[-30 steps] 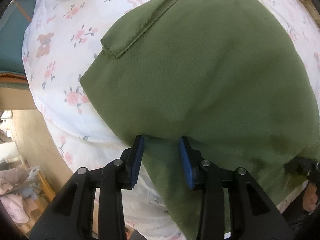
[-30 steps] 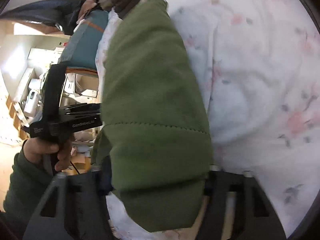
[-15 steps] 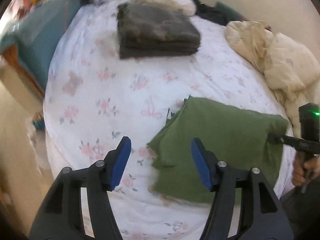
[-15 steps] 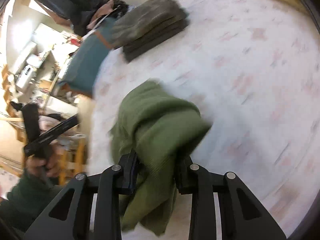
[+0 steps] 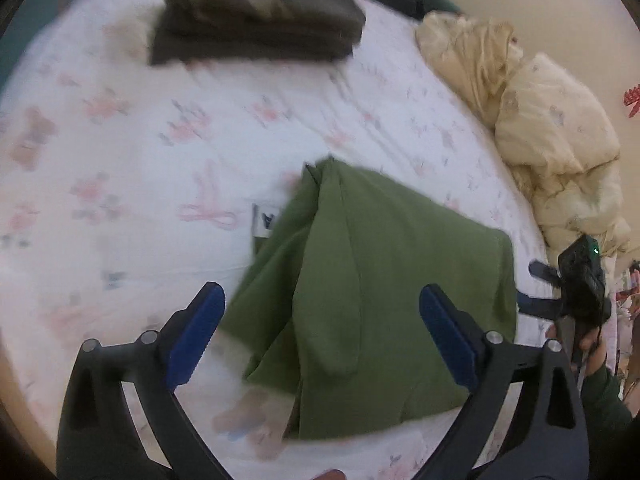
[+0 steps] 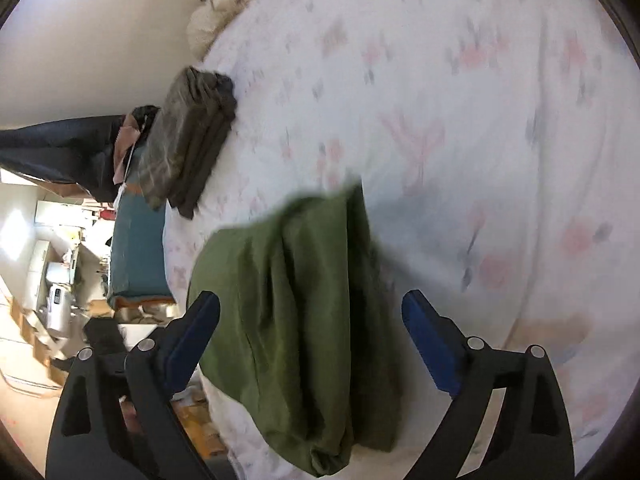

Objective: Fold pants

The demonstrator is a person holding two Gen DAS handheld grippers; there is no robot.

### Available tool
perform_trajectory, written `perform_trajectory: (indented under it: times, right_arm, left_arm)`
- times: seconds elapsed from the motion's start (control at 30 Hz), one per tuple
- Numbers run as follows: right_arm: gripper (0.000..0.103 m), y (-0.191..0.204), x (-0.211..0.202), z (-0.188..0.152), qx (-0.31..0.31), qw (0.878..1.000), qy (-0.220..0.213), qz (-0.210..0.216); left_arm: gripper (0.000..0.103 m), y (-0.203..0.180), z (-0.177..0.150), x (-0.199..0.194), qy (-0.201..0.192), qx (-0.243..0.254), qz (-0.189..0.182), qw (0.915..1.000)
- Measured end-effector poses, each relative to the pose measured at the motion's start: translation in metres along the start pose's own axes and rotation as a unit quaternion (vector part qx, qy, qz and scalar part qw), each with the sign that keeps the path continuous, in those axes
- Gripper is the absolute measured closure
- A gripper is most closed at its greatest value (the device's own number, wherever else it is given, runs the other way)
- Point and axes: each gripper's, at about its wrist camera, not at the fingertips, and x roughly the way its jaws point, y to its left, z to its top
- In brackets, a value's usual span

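The green pants (image 5: 372, 288) lie folded in a loose heap on the flowered bed sheet (image 5: 132, 168), near its front edge. My left gripper (image 5: 320, 320) hovers above them, its jaws opening wide, the blue pads clear of the cloth. In the right wrist view the same green pants (image 6: 296, 312) lie below my right gripper (image 6: 310, 328), whose jaws are also opening, with nothing pressed between them. The right gripper (image 5: 560, 296), held in a hand, shows at the right edge of the left wrist view.
A dark folded garment stack (image 5: 256, 12) sits at the far side of the bed, also seen as a dark stack (image 6: 188, 136) from the right. A cream crumpled duvet (image 5: 552, 128) lies along the right side. A teal bed base (image 6: 136, 240) and cluttered floor are beyond the edge.
Both grippers have let go of the green pants and opened wide. They pulled back and up from the cloth, and the pants now lie as a folded heap on the sheet.
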Motion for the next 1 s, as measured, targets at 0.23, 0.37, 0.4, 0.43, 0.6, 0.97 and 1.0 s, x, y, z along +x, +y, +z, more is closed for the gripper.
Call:
perform_trajectory:
  times: [0.23, 0.37, 0.4, 0.43, 0.6, 0.97, 1.0]
  right_arm:
    - [0.007, 0.01, 0.074, -0.039, -0.009, 0.998, 0.059, -0.012]
    - [0.026, 0.022, 0.079, -0.042, -0.058, 0.997, 0.035, -0.022]
    - [0.035, 0.025, 0.081, -0.04, -0.068, 0.997, 0.039, -0.019]
    - [0.046, 0.028, 0.08, -0.04, -0.077, 0.996, 0.036, -0.02]
    - [0.082, 0.063, 0.059, -0.039, -0.165, 0.986, -0.006, -0.022]
    - [0.071, 0.09, 0.059, -0.028, -0.184, 0.979, 0.072, 0.05]
    - [0.067, 0.087, 0.068, -0.03, -0.187, 0.979, 0.083, 0.029]
  left_arm:
    - [0.014, 0.011, -0.006, 0.052, 0.038, 0.004, -0.047, 0.9982]
    - [0.056, 0.006, -0.015, 0.049, 0.044, 0.054, -0.054, 0.9961]
    - [0.074, 0.003, -0.014, 0.049, 0.054, 0.057, -0.057, 0.9953]
    - [0.079, -0.001, -0.014, 0.048, 0.056, 0.057, -0.046, 0.9957]
    - [0.09, -0.03, -0.021, 0.021, 0.029, 0.084, -0.014, 0.9959]
    - [0.089, -0.011, -0.081, -0.068, -0.003, -0.122, -0.004, 0.9926]
    - [0.089, -0.009, -0.097, -0.06, 0.006, -0.121, 0.018, 0.9925]
